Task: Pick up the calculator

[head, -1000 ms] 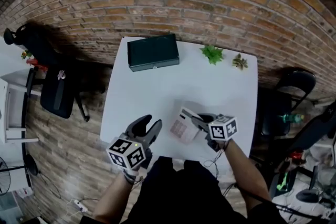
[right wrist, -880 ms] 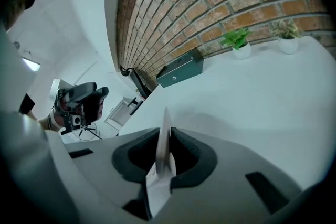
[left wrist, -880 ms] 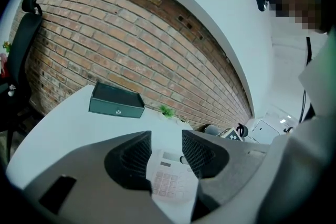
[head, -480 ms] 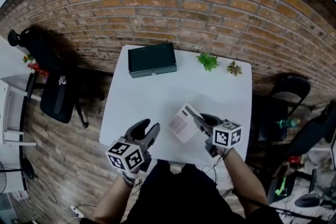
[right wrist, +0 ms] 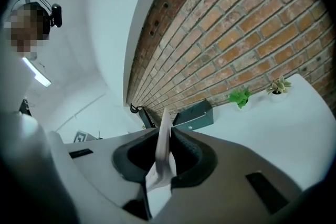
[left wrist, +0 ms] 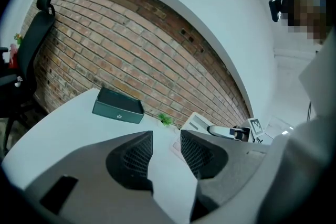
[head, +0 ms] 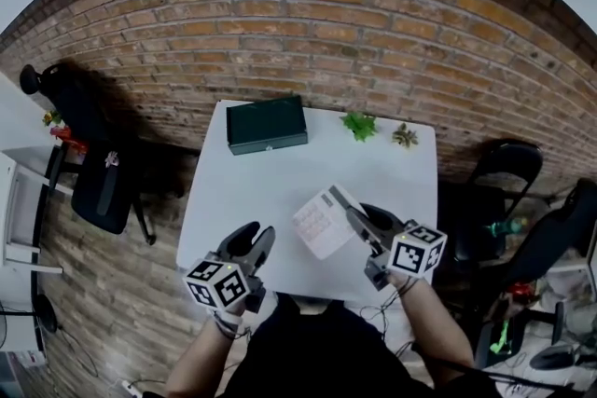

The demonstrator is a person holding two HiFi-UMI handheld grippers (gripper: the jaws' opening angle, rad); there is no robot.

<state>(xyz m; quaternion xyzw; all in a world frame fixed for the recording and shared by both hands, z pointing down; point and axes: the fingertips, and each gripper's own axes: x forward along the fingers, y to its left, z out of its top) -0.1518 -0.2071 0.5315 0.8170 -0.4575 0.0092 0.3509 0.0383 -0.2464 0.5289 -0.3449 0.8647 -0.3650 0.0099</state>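
The white calculator (head: 322,221) hangs in the air above the white table (head: 233,191), tilted, with my right gripper (head: 350,217) shut on its right edge. In the right gripper view the calculator (right wrist: 164,150) stands edge-on, clamped between the two jaws. My left gripper (head: 250,242) hovers at the table's near left edge, its jaws a little apart with nothing between them. From the left gripper view the calculator (left wrist: 195,122) shows to the right beyond the fingers, held by the right gripper (left wrist: 210,129).
A dark green box (head: 267,124) lies at the table's far left by the brick wall. Two small potted plants (head: 360,125) (head: 404,137) stand at the far right. A black office chair (head: 98,172) is left of the table, another chair (head: 504,168) on the right.
My right gripper has lifted the calculator up off the table, and it now sits higher and more tilted. The left gripper has stayed by the near left edge.
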